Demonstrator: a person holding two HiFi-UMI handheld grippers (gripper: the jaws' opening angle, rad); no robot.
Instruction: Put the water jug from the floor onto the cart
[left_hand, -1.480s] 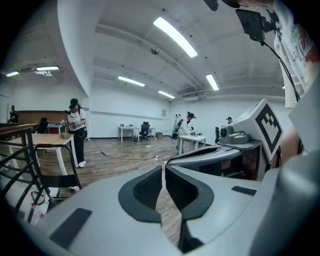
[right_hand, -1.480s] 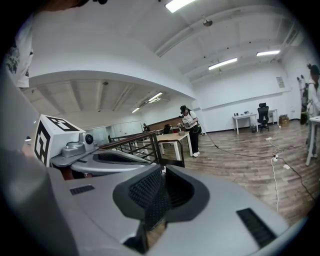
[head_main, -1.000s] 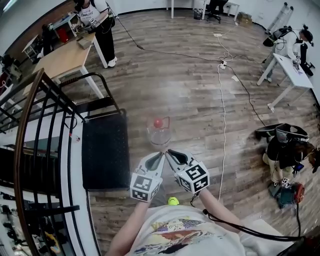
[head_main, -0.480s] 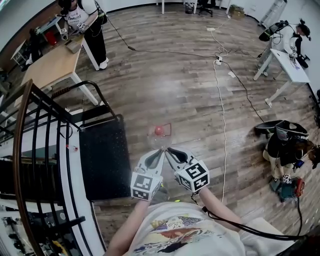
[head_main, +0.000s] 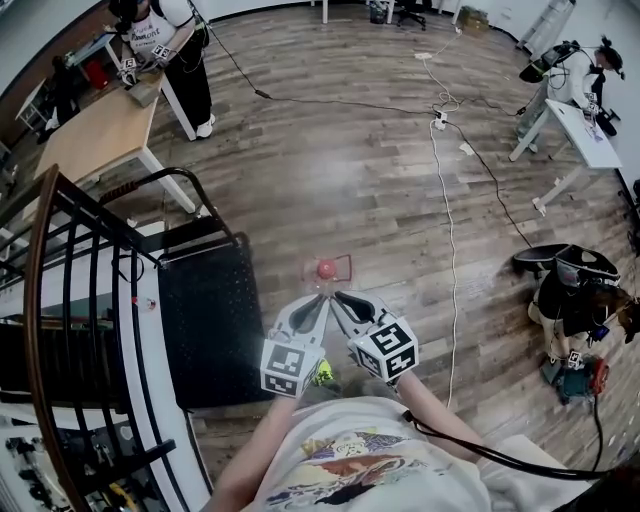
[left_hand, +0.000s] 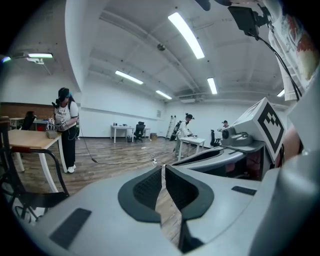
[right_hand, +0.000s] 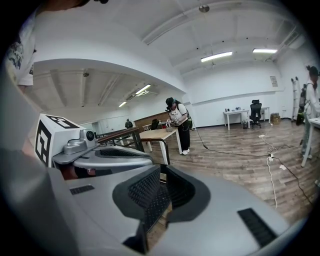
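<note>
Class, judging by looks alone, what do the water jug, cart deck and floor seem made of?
Water jug: clear body, probably plastic; the floor shows through it. Cart deck: matte black, perhaps rubber matting. Floor: wood-grain planks with seams, possibly laminate.

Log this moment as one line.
left tool: shut, empty | right tool: shut, empty | water jug: on floor, ahead of tools | cart: left of jug

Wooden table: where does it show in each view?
Head view: wooden table at top left, beyond the black cart.
Left gripper view: wooden table at the left edge.
Right gripper view: wooden table at centre, above the jaws.
Shared landmark: the person standing at its end.
</note>
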